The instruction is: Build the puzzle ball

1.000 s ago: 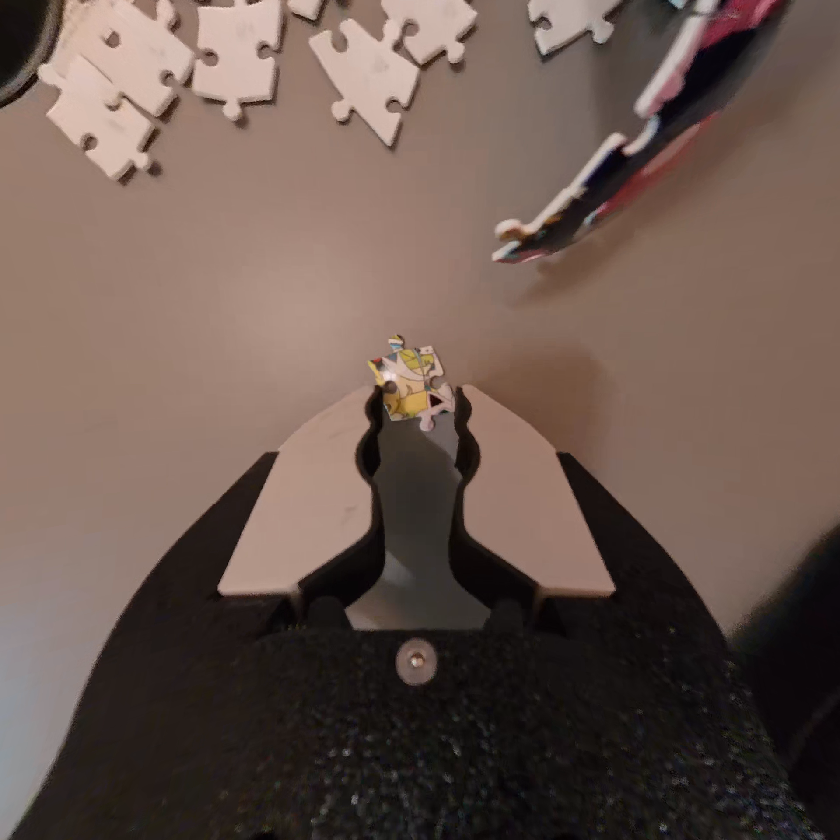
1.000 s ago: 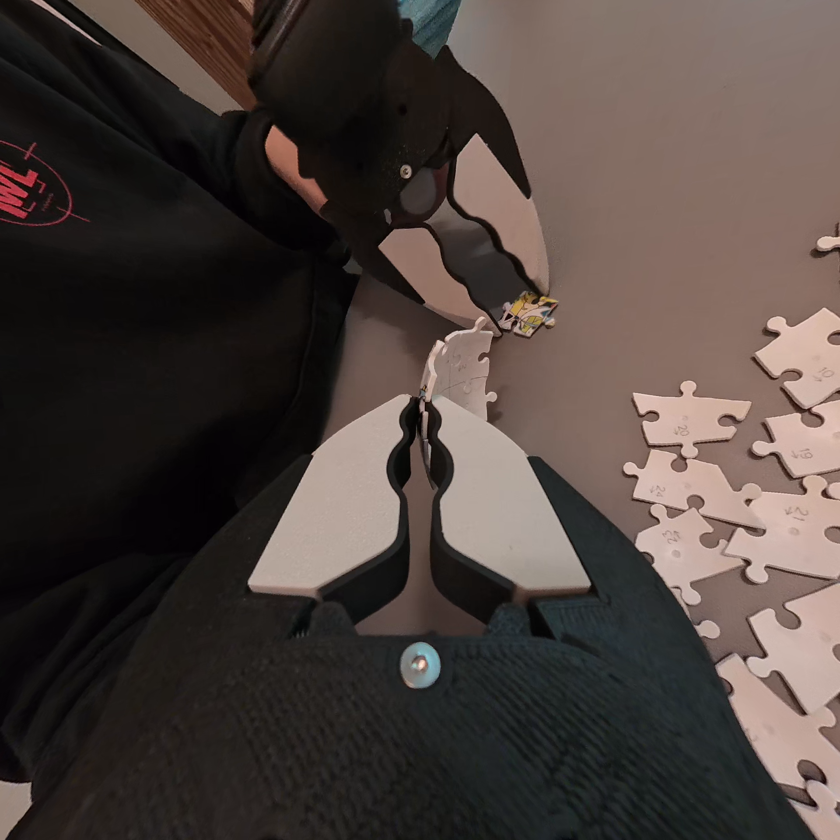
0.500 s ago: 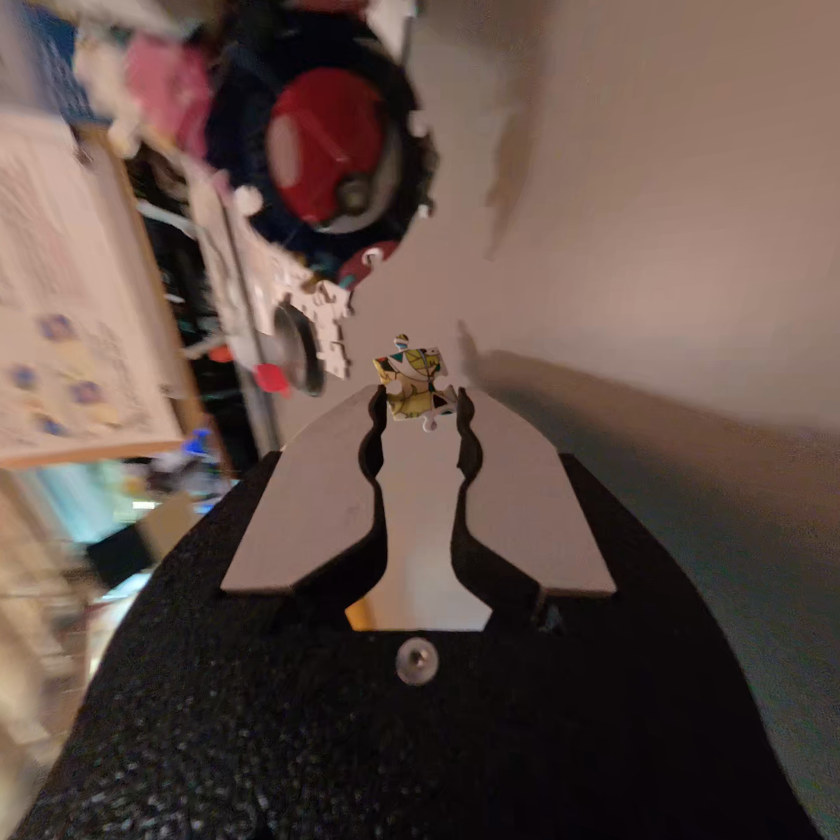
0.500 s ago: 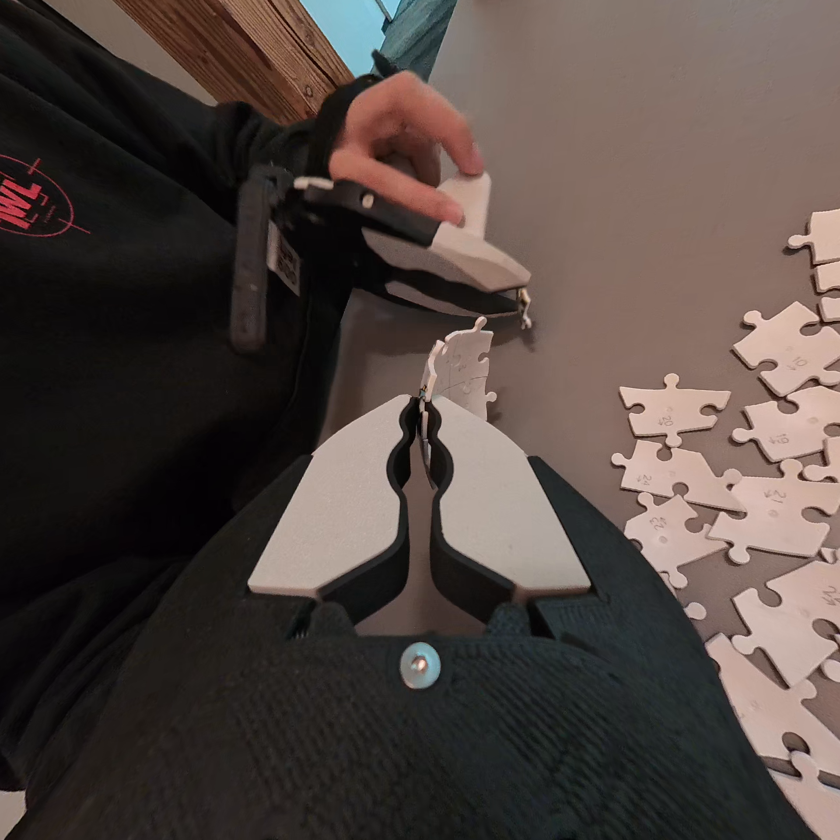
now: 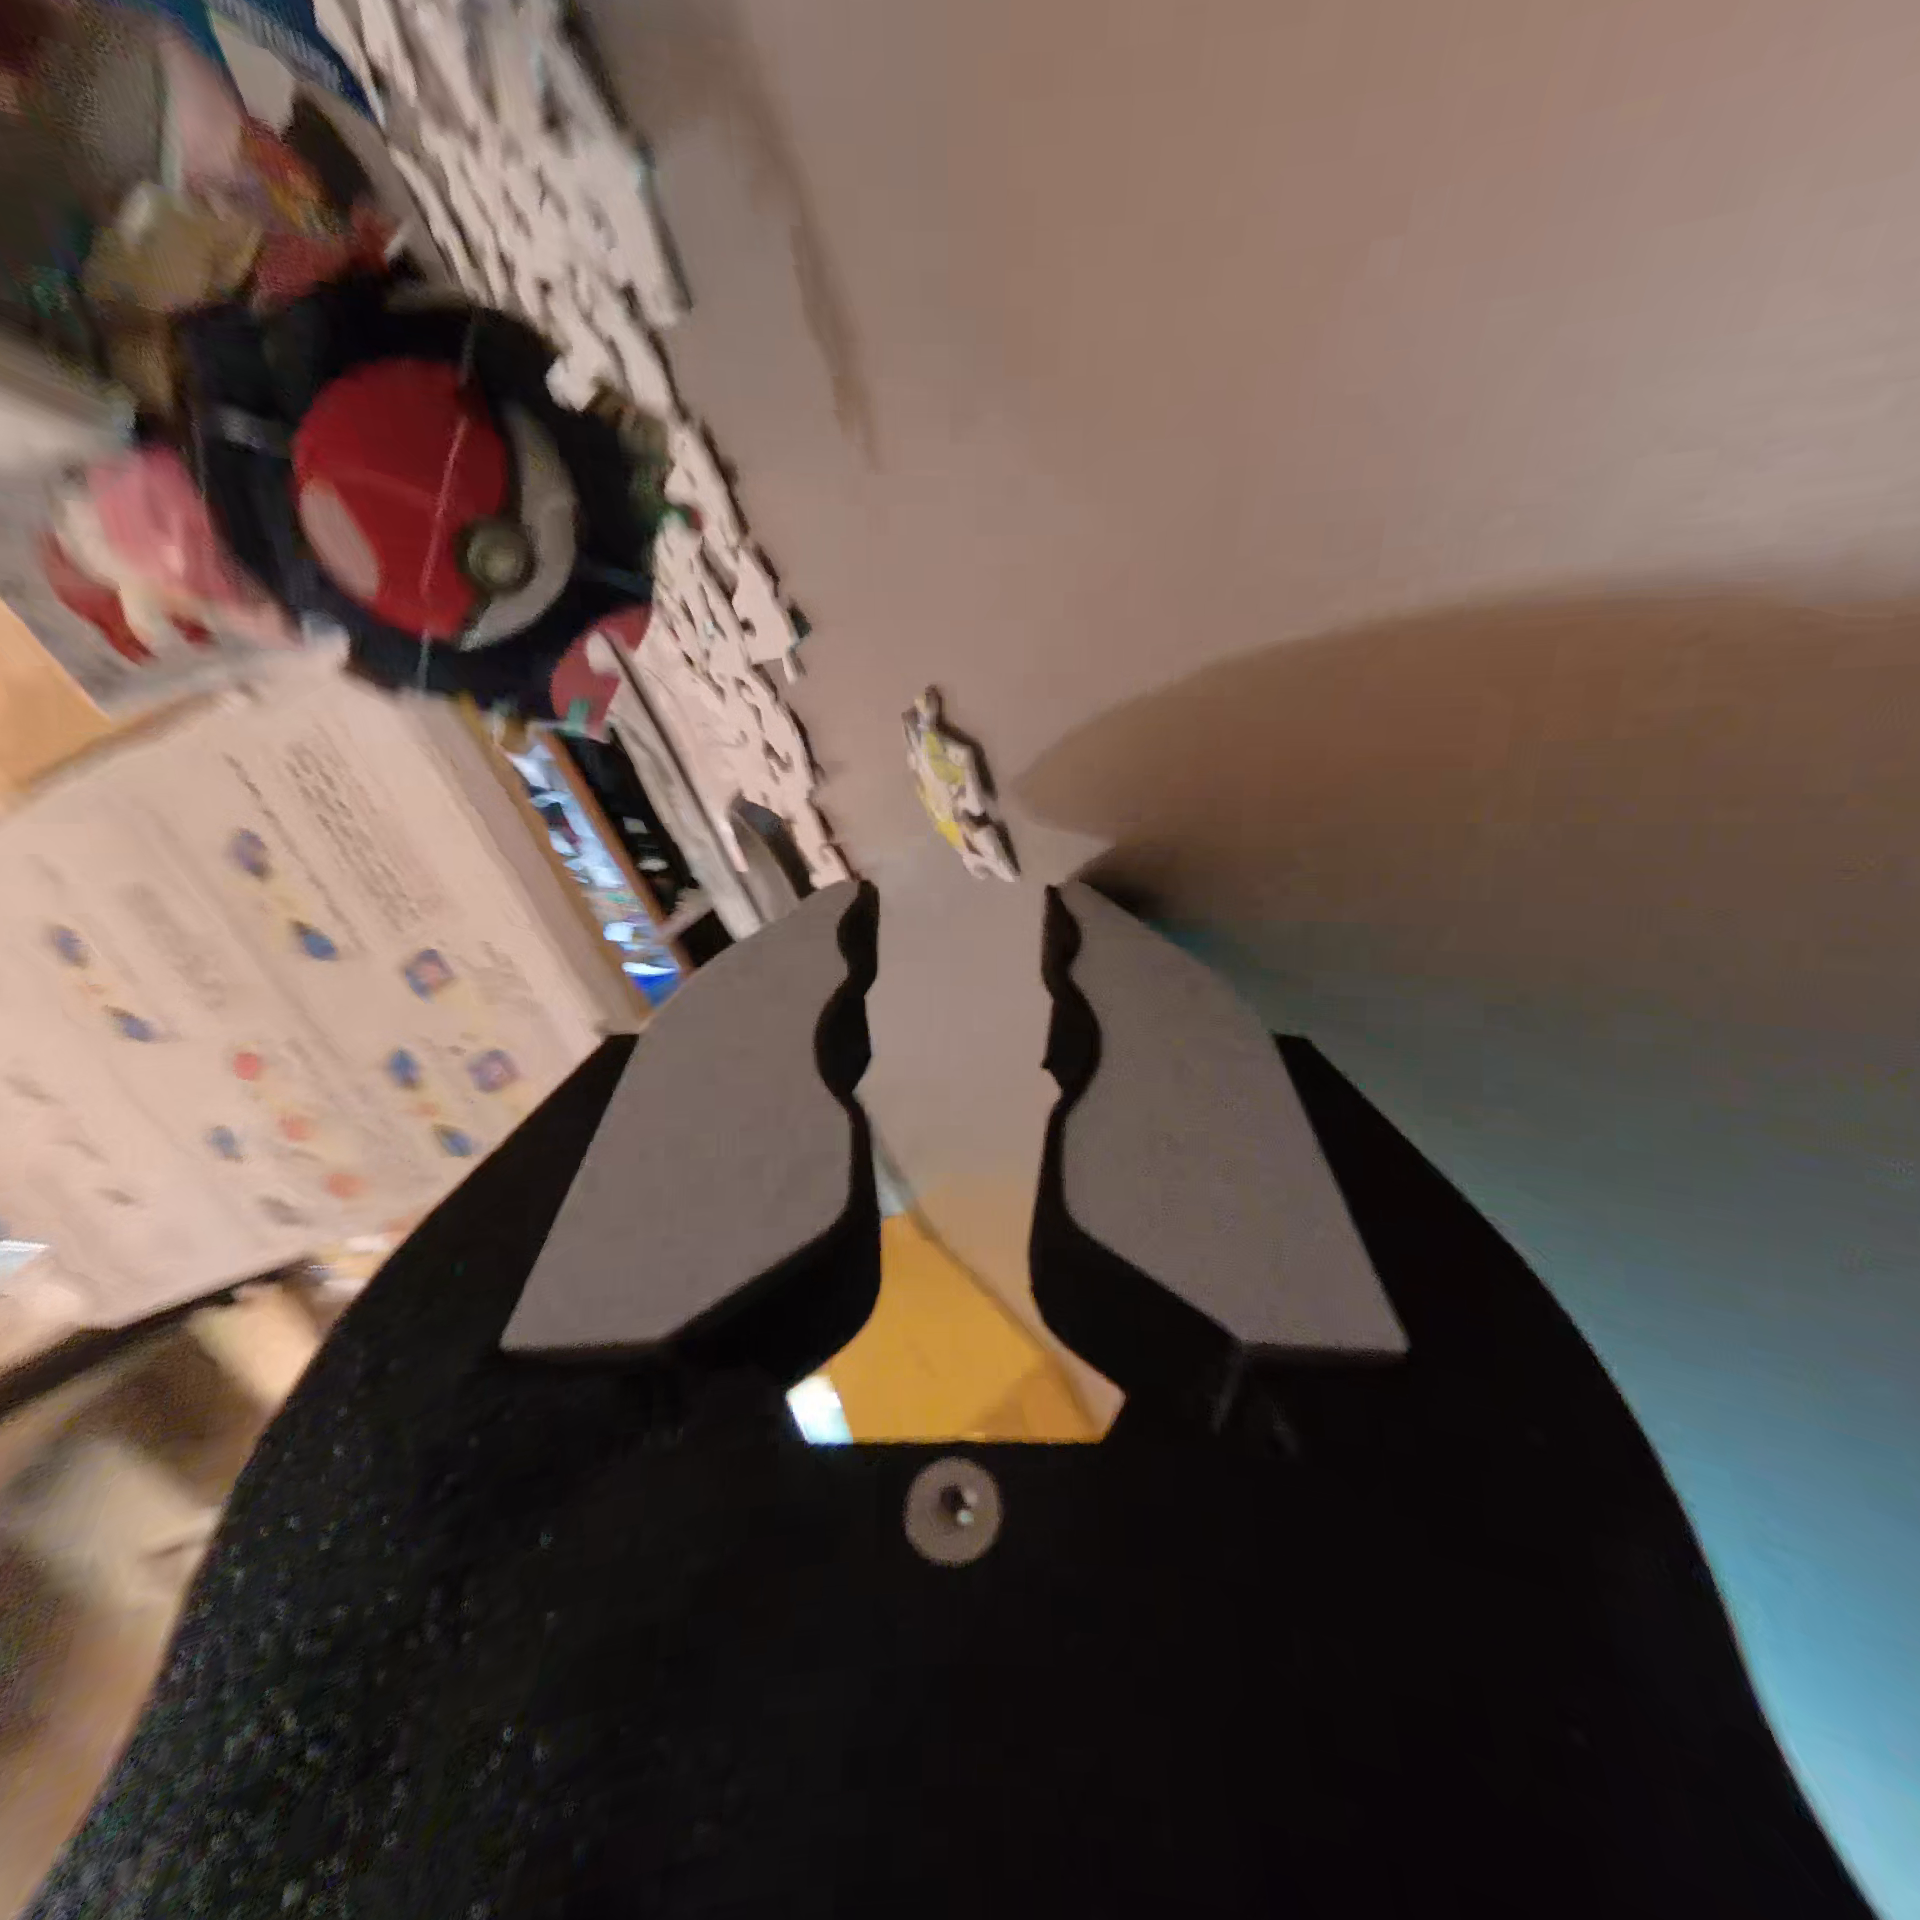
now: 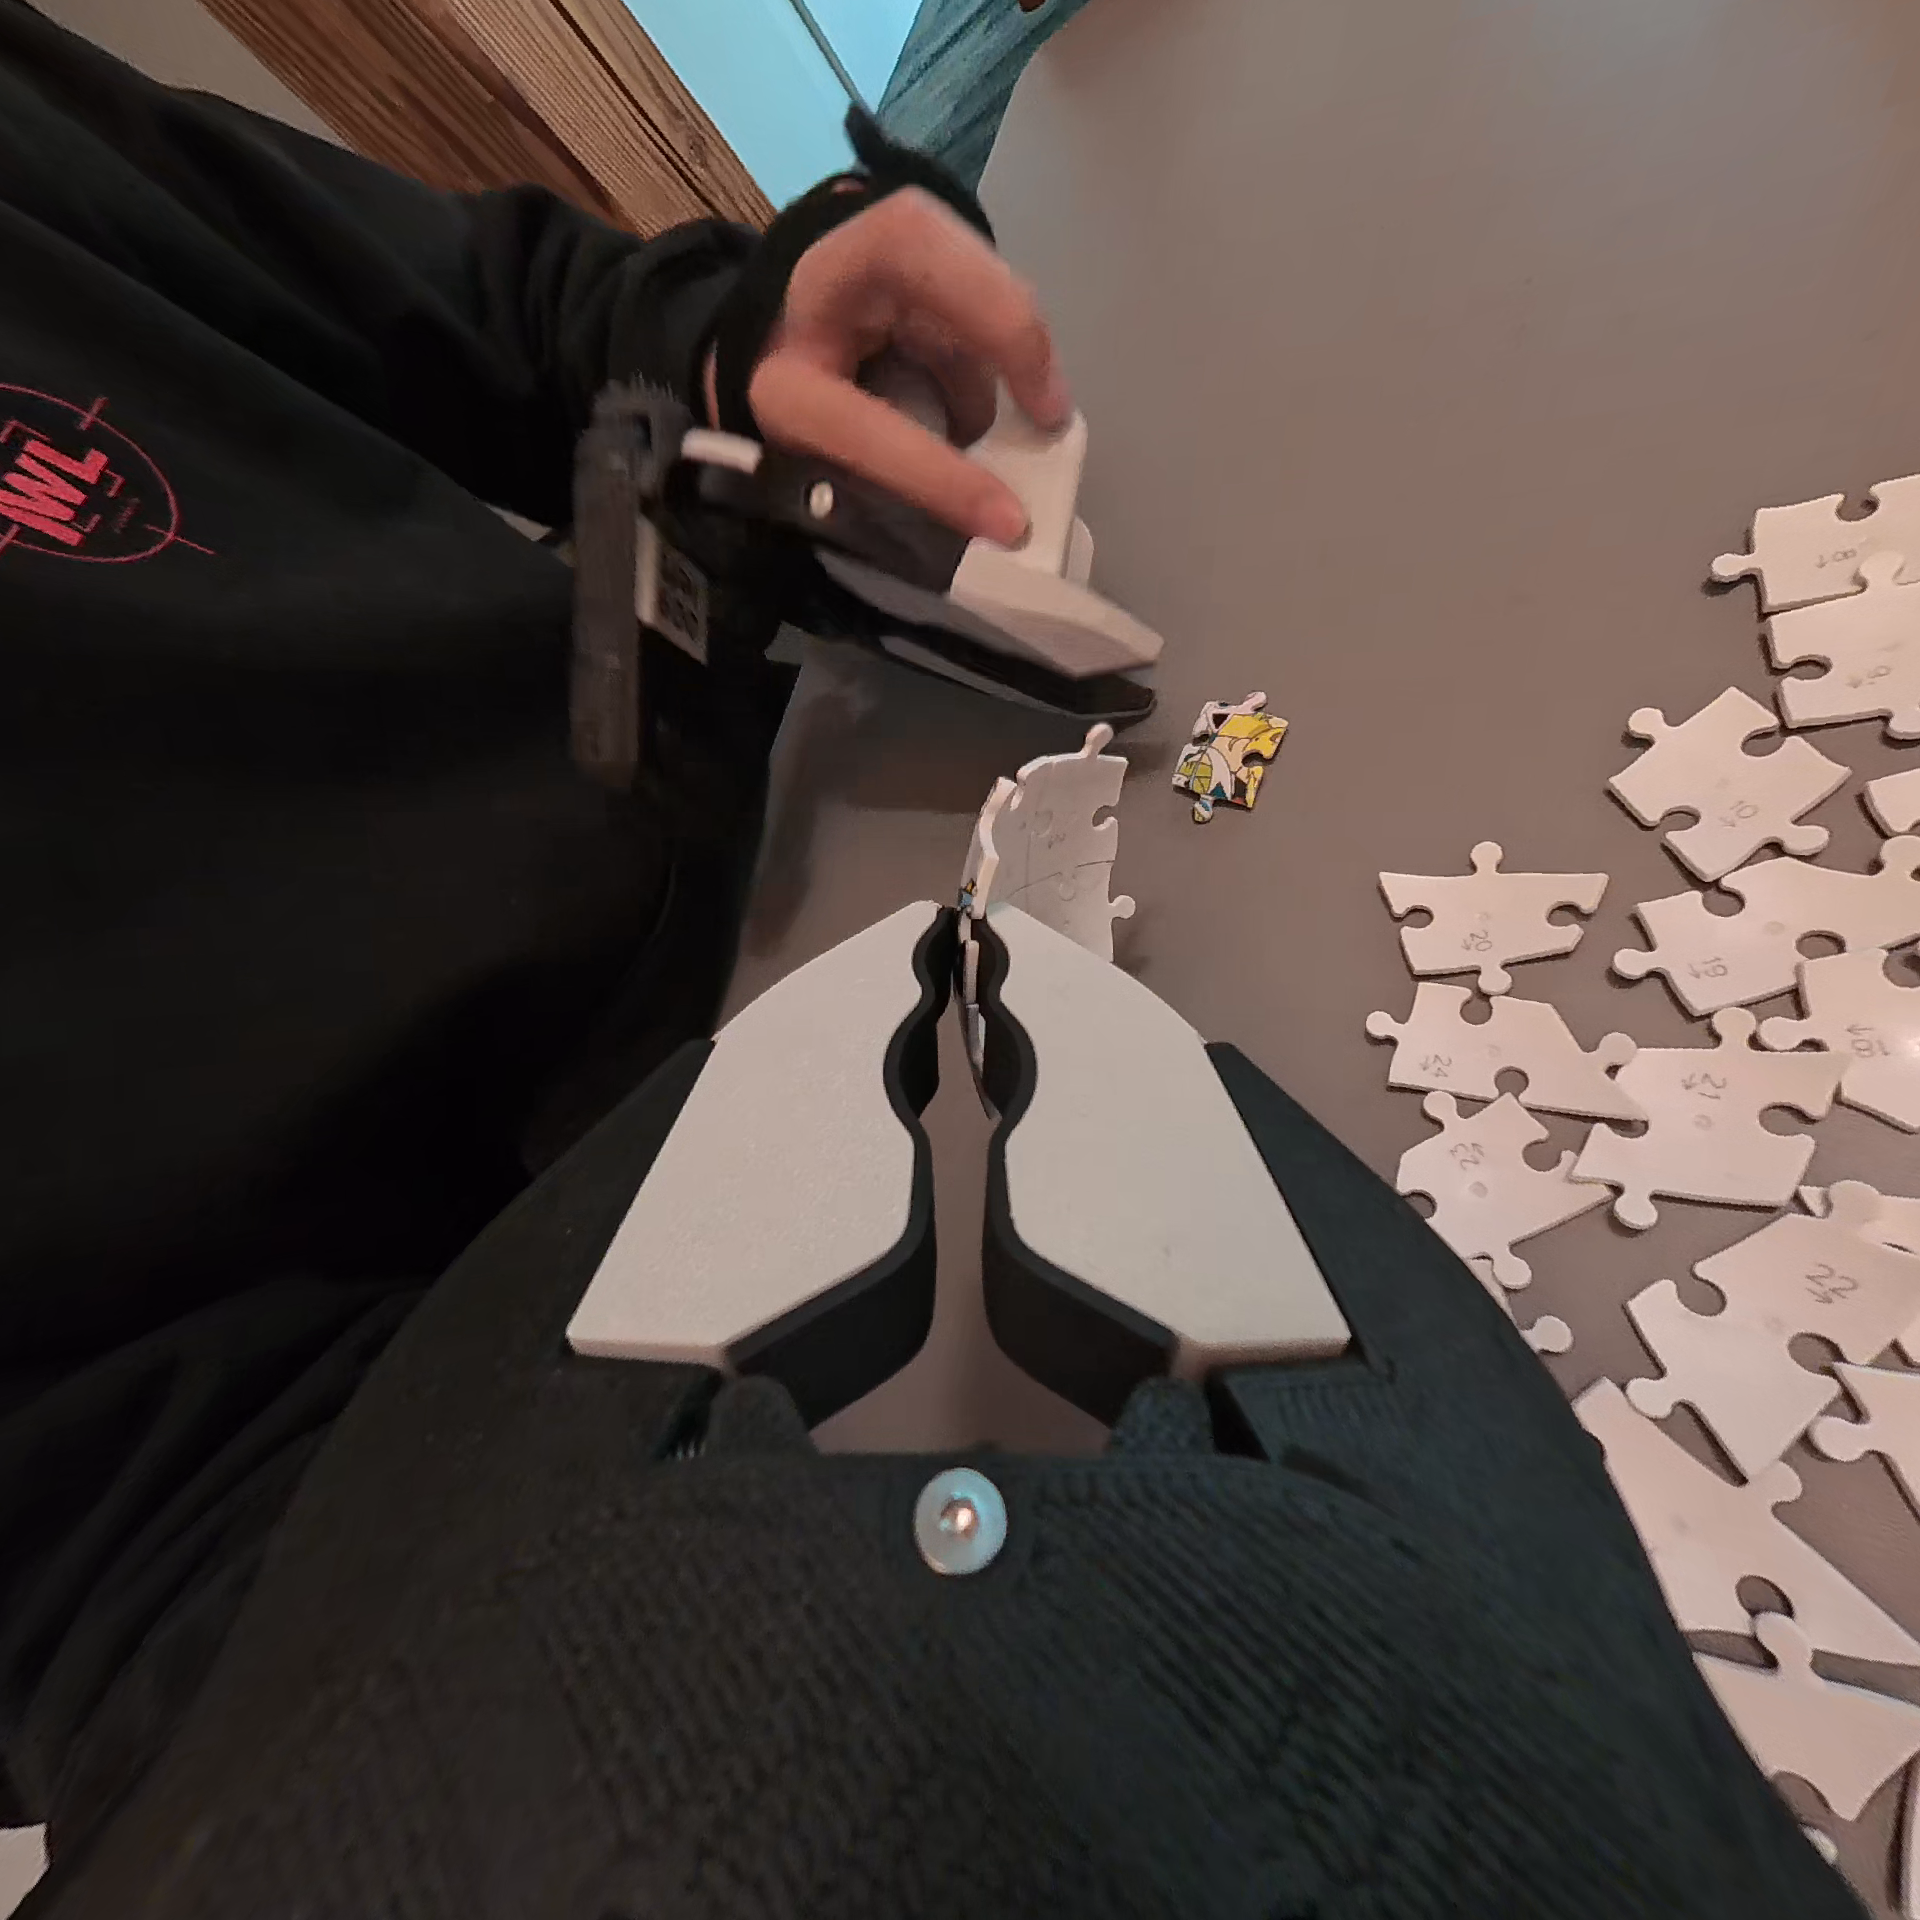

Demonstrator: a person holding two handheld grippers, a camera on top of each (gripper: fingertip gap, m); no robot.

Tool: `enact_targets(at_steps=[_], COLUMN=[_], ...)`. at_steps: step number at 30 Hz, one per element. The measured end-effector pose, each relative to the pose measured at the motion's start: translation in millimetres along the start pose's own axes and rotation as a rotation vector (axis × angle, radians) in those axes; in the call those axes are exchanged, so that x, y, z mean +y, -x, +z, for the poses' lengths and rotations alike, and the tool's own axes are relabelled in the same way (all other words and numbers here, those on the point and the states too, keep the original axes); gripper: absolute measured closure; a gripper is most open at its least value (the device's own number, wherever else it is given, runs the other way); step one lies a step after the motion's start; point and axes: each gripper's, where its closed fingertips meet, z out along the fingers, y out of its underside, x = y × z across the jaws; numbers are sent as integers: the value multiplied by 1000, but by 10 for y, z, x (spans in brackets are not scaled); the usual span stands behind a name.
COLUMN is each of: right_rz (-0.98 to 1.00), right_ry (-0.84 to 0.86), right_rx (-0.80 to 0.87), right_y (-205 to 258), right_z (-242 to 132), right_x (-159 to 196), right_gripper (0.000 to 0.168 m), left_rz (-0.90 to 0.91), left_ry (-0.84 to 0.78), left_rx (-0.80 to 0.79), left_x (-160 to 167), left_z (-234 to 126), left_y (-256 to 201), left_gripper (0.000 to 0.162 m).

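My left gripper (image 5: 961,899) is open and empty, rolled on its side. A small yellow printed puzzle piece (image 5: 951,790) sits just past its tips, apart from both fingers. In the right wrist view this piece (image 6: 1231,753) lies face up on the grey table (image 6: 1455,364), just right of the left gripper (image 6: 1143,681). My right gripper (image 6: 961,914) is shut on a curved joined section of pieces (image 6: 1060,831), white side towards me. In the left wrist view the section's printed side (image 5: 416,509) shows blurred, with a red and white ball on black.
Several loose white pieces (image 6: 1714,1039) lie face down at the right of the table; they also show in the left wrist view (image 5: 582,208). A printed sheet (image 5: 260,935) is at the left. The person's black sleeve (image 6: 312,727) and hand (image 6: 904,353) are close by.
My left gripper rolled onto its side, opened and let go of the yellow piece, which now lies on the table beyond its tips. The right gripper kept its hold and barely moved.
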Motion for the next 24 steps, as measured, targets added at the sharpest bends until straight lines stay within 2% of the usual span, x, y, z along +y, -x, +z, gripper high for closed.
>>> enact_targets(at_steps=[3,5,7,8,11,13,17,20,22,24], right_rz=[2,-1,-6,-10,-16,-14,-13,-15,-18,-22], right_ry=[-3,1,5,8,6,-6,-36,-43,-43,-44], right_rx=[-2,-3,-5,-4,0,6,14,15,12,13], right_y=[-2,7,26,37,57,57,56,57,61,63], right_z=[-2,5,8,7,-21,-57,-133,-146,-141,-140], right_x=[-2,-3,-7,-7,-1,1,-1,-3,-8,-13], right_gripper=[166,165,165,165,165,166,166,166,166,165], left_rz=[-298,-395,-398,-377,-309,-287,-247,-252,-240,-257], left_ry=[-73,-167,-286,-335,-373,-382,-362,-323,-312,-283], left_rx=[251,459,570,623,833,949,996,982,928,784], left_x=[59,42,9,-8,-38,-89,-134,-134,-104,-43], left_z=[-11,4,77,116,183,196,258,273,274,333], left_y=[14,1,70,84,8,-51,-58,-53,-51,39], left_gripper=[119,105,113,112,114,122,137,137,137,137])
